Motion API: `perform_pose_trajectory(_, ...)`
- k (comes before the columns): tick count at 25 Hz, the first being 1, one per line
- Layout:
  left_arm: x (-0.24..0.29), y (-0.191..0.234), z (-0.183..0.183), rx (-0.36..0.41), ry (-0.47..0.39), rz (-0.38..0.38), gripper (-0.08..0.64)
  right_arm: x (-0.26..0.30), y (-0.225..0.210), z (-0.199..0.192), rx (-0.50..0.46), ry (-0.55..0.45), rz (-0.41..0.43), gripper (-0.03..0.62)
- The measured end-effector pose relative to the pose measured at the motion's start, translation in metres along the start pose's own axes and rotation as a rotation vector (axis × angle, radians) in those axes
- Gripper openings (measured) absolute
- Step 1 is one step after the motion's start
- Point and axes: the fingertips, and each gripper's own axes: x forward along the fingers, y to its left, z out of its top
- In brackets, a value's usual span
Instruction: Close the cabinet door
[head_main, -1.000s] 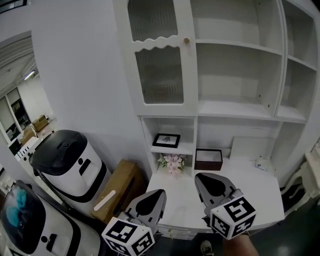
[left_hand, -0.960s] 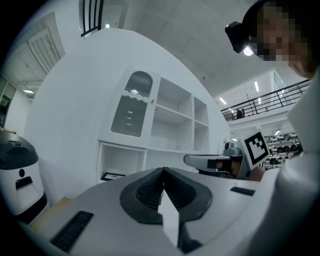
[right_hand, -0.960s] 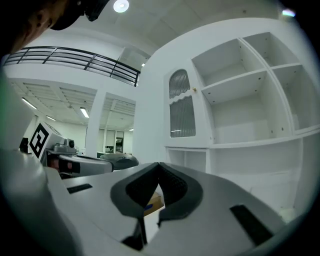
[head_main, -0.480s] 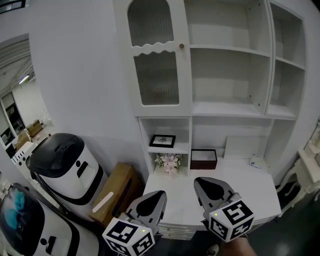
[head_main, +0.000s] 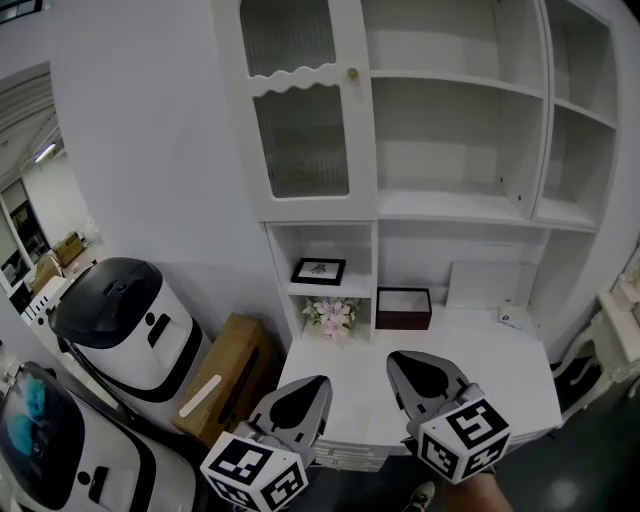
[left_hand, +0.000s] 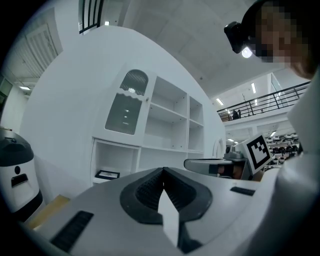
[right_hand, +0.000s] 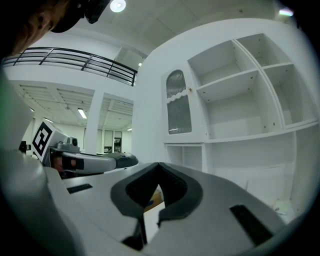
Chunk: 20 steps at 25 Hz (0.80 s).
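Observation:
The white cabinet door, with ribbed glass panes and a small brass knob, sits at the upper left of the shelf unit. It looks flat against the cabinet front. Both grippers hang low in the head view, well short of the door and over the desk's front edge. My left gripper is shut with nothing in it, and my right gripper is shut and empty too. In the left gripper view the closed jaws point at the cabinet door. The right gripper faces the door from a distance.
Open white shelves fill the unit right of the door. A framed picture, pink flowers and a dark box stand at the back of the white desk. A white machine with a black lid and a cardboard box stand at the left.
The head view has drifted, so the cabinet sits a little further left in the picture. Both grippers stay shut and hold their places low in the view.

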Motion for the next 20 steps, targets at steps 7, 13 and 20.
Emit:
perform_pose_trajectory(7,0.014,-0.004,-0.001,0.0,0.007,-0.002,0.006,0.0,-0.013,-0.004,0.006,0.006,0.001,0.005)
perform_pose_trajectory(13,0.02,-0.007,-0.002,0.001,0.009,-0.013,0.006,-0.003,-0.018,-0.001,0.003,0.0,-0.008,0.005)
perform_pose_trajectory(20,0.018,-0.007,-0.002,0.002,0.01,-0.02,0.006,-0.004,-0.015,0.0,-0.005,0.004,-0.012,0.005)
